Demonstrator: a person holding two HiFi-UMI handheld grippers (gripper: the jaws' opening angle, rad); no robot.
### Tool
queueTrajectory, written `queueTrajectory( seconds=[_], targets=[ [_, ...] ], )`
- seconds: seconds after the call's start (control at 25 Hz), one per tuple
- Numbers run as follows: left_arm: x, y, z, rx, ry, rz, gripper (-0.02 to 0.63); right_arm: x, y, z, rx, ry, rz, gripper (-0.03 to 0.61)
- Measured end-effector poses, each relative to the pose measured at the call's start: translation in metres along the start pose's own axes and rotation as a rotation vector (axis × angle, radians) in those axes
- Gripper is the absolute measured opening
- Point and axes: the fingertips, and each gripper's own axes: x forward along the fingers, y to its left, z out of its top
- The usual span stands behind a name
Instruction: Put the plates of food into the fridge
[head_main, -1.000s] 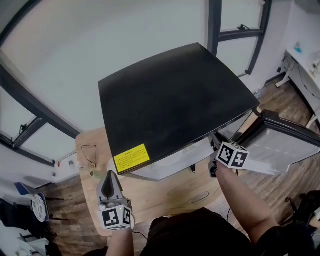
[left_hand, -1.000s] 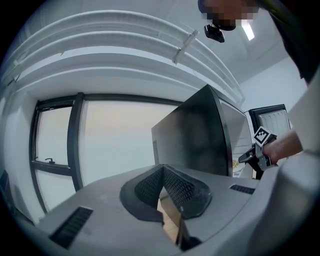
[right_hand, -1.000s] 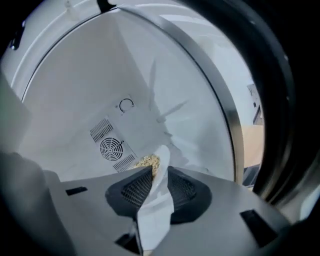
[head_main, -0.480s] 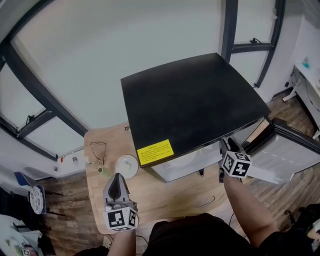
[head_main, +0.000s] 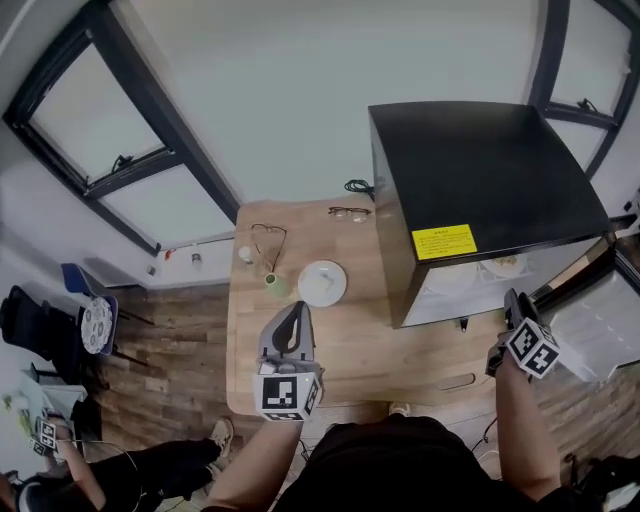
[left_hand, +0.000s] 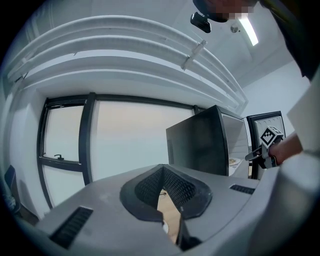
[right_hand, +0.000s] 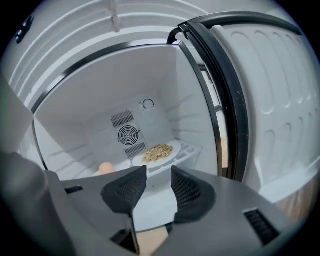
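An office-like room: small fridge (head_main: 480, 175) on a wooden desk (head_main: 345, 345) beside dark-framed windows (head_main: 95, 105).

We look on a plain, pale wall (head_main: 300, 90), with dark-framed windows (head_main: 130, 150) set into it at the left and a second window (head_main: 590, 60) at the far right. The floor (head_main: 170, 350) is of brown wood planks. A light wooden tabletop (head_main: 350, 350) stands against the wall. In the left gripper view we see a white ribbed ceiling (left_hand: 125, 50) and a long ceiling lamp (left_hand: 248, 31), lit, while daylight fills the panes.
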Motion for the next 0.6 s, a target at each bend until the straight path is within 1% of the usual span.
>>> queueTrajectory(
  seconds=[0.08, 0.16, 0.4, 0.52, 0.6],
  targets=[
    [-0.014, 0.008, -0.006, -0.007, 0.010, -0.006, 0.003, -0.011, 0.014, -0.017, 0.007, 0.007, 0.017, 0.169],
    [-0.033, 0.019, -0.011, -0.009, 0.017, -0.004, 0.003, -0.019, 0.037, -0.038, 0.007, 0.023, 0.067, 0.169],
    [-0.091, 0.077, -0.031, -0.035, 0.040, 0.045, 0.003, -0.036, 0.127, -0.118, 0.067, 0.113, 0.277, 0.169],
    [-0.119, 0.094, -0.040, -0.041, 0.045, 0.044, 0.003, -0.057, 0.174, -0.150, 0.095, 0.133, 0.386, 0.169],
    [-0.138, 0.102, -0.044, -0.030, 0.043, 0.042, 0.003, -0.068, 0.200, -0.177, 0.109, 0.164, 0.436, 0.169]
  ],
)
